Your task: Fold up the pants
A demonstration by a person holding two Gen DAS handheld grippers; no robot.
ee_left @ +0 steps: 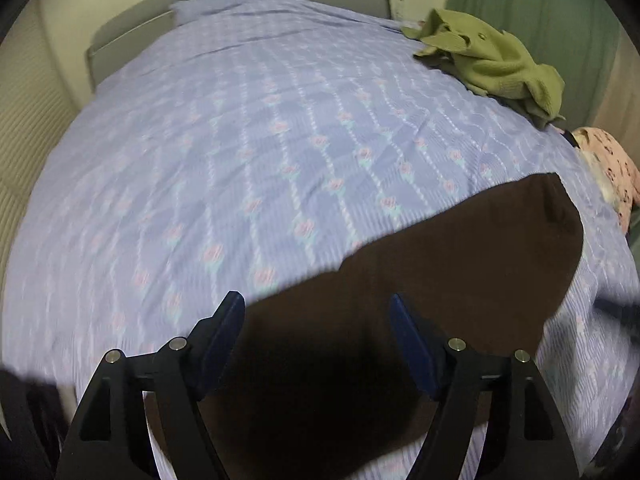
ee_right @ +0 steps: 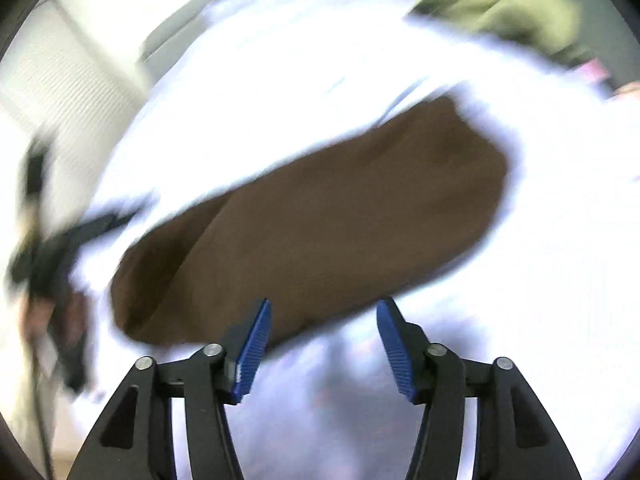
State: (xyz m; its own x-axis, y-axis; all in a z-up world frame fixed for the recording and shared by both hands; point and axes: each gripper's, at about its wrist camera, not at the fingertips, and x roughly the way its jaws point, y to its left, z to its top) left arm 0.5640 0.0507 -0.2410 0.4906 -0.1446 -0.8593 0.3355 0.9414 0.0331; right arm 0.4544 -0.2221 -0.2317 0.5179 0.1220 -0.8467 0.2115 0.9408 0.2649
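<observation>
The brown pants (ee_left: 440, 280) lie folded lengthwise on the blue flowered bedspread (ee_left: 240, 160). In the left wrist view they fill the lower middle, under and between my fingers. My left gripper (ee_left: 318, 308) is open and empty just above them. In the blurred right wrist view the pants (ee_right: 320, 220) lie as a long brown band across the middle. My right gripper (ee_right: 324, 312) is open and empty, at the near edge of the pants. The left gripper shows there as a dark blurred shape (ee_right: 60, 248) at the left.
A green knitted garment (ee_left: 492, 60) lies crumpled at the far right of the bed. A pink patterned cloth (ee_left: 612, 172) lies at the right edge. A grey headboard (ee_left: 132, 32) and pillow stand at the far end. A pale wall is on the left.
</observation>
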